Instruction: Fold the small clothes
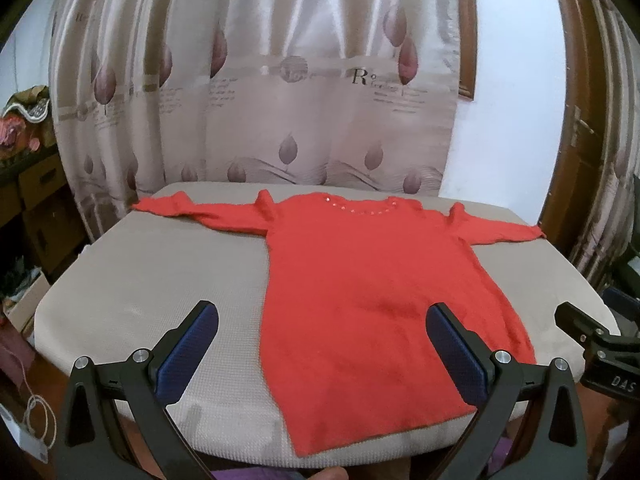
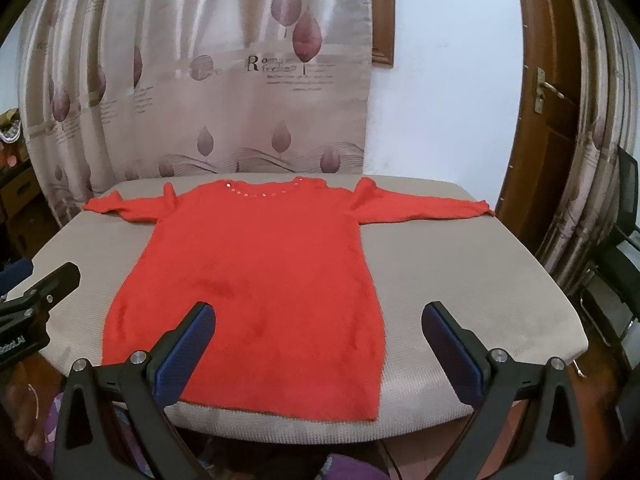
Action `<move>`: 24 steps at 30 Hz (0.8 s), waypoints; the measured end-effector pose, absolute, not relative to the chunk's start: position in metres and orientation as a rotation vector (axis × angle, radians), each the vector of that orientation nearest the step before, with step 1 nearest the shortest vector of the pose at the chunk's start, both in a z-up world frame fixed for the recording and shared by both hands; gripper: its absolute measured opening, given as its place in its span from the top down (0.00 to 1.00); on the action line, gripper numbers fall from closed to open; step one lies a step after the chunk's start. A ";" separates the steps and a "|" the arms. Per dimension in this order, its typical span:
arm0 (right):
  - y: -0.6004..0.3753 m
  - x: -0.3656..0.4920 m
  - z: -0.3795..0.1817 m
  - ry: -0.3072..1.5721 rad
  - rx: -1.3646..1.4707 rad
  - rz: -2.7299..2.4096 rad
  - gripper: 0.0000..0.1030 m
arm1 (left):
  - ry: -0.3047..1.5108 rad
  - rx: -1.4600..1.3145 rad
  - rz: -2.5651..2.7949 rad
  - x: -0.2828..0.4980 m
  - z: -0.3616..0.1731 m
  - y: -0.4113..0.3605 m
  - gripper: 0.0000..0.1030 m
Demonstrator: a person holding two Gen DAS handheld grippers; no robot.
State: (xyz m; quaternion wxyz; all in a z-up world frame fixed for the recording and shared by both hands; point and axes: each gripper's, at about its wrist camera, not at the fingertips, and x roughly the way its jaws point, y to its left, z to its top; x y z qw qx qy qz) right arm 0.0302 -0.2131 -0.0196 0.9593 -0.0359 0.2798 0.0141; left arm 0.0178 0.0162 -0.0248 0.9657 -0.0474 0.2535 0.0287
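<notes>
A small red knitted sweater (image 1: 360, 292) (image 2: 260, 280) lies flat and face up on the beige table (image 1: 160, 280) (image 2: 460, 280). Both sleeves are spread sideways, the beaded neckline is at the far side and the hem is near me. My left gripper (image 1: 322, 316) hovers open above the near edge, over the sweater's lower left part. My right gripper (image 2: 318, 314) hovers open above the hem's right part. Nothing is between either pair of blue-padded fingers. The right gripper's tip (image 1: 580, 324) shows at the edge of the left wrist view, and the left gripper's tip (image 2: 52, 284) shows in the right wrist view.
A patterned curtain (image 1: 260, 100) hangs right behind the table. A brown wooden door (image 2: 552, 140) stands at the right. Cardboard boxes (image 1: 36, 200) are stacked at the left. A dark chair (image 2: 624, 200) stands by the table's right side.
</notes>
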 end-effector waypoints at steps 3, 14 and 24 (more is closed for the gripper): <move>-0.207 0.037 -0.018 0.573 -0.088 0.038 0.00 | 0.514 -0.095 0.065 0.023 -0.025 0.019 0.00; -0.189 0.073 -0.016 0.613 -0.115 0.064 0.00 | 0.518 -0.039 0.084 0.059 -0.021 0.024 0.00; -0.196 0.136 -0.012 0.637 -0.125 0.002 0.00 | 0.581 -0.024 0.071 0.120 -0.025 0.020 0.00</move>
